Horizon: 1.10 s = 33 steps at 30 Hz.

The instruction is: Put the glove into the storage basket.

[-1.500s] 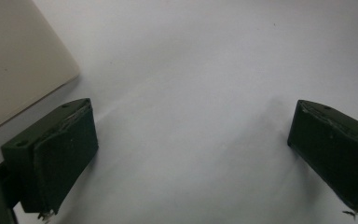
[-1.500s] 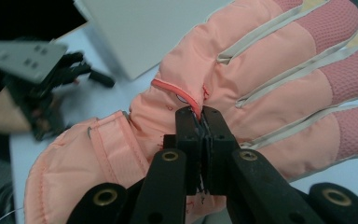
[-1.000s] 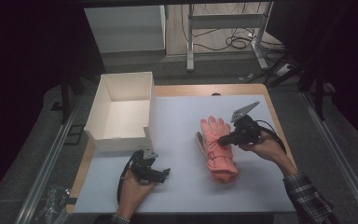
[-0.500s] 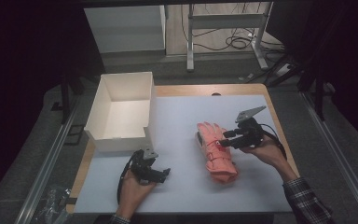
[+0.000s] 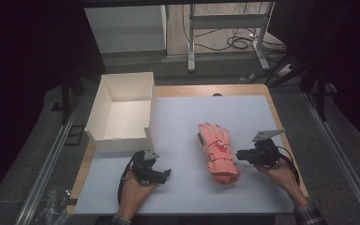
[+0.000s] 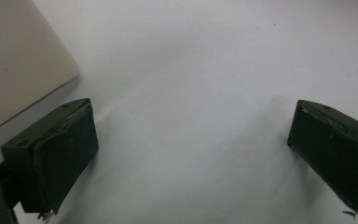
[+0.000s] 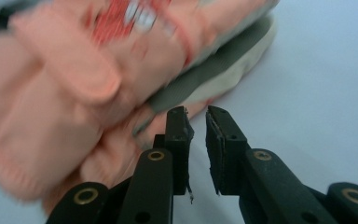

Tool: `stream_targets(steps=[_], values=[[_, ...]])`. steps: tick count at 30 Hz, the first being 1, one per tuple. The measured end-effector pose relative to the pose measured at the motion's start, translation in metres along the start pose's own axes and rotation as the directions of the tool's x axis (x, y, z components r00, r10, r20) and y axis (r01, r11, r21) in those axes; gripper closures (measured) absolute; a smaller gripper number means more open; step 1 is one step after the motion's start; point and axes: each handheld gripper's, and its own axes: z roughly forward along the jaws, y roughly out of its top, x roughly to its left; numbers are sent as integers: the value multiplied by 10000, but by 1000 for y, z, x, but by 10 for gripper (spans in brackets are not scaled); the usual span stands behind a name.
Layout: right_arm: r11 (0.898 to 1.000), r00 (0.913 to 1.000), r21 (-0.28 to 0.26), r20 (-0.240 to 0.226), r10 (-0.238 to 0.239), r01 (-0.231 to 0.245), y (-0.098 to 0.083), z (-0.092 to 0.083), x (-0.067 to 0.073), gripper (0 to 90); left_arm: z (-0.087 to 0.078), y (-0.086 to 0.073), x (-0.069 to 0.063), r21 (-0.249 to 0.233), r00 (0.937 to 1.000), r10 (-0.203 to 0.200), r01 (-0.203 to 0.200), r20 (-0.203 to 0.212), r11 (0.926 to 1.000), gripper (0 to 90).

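The glove (image 5: pixel 218 152) lies flat on the surface (image 5: pixel 183 122), right of its middle, with its long axis running from the finger tips at the far end to the cuff at the near end, the cuff tilted slightly toward the right. A second, grey-and-cream layer shows beneath the pink one in the right gripper view (image 7: pixel 214 79), so this may be a pair stacked, though I cannot tell for sure. The right gripper (image 5: pixel 240 154) sits just beside the glove on its right, level with the cuff half, aiming leftward across the long axis; the fingers (image 7: pixel 179 135) are almost closed, a narrow slit between them, nothing gripped, having just been closing, and their tips stand at the glove's lower edge without clearly pinching fabric. That hand is plainly the nearer one. The left gripper (image 5: pixel 166 173) rests well left of the glove, near the surface's front, its fingers (image 6: pixel 58 154) spread wide over bare surface and holding nothing. Left of the glove and farther back stands the box (image 5: pixel 104 101), open on top and empty. Count: one glove stack, one box, two grippers.
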Motion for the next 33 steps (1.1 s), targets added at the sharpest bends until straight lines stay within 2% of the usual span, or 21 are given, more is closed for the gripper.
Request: stream_targets(steps=[5,7,10,20,33], values=[[9998,9992,-214,-394,18,-26,-18,5,13,778,0,0,0,2,10000,2,-2,-1,10000,15],[9998,9994,-202,-333,-10,3,-21,8,17,778,0,0,0,-2,10000,-1,1,0,10000,15],[9994,9988,-315,-483,96,-111,-22,11,21,772,0,0,0,0,10000,-11,11,8,10000,15],[9981,9966,-367,-672,470,-495,-16,27,29,743,0,0,0,-1,10000,9,-9,-2,10000,15],[9979,9978,-473,-527,408,-433,3,51,37,734,0,0,0,3,10000,11,-11,-2,10000,14]])
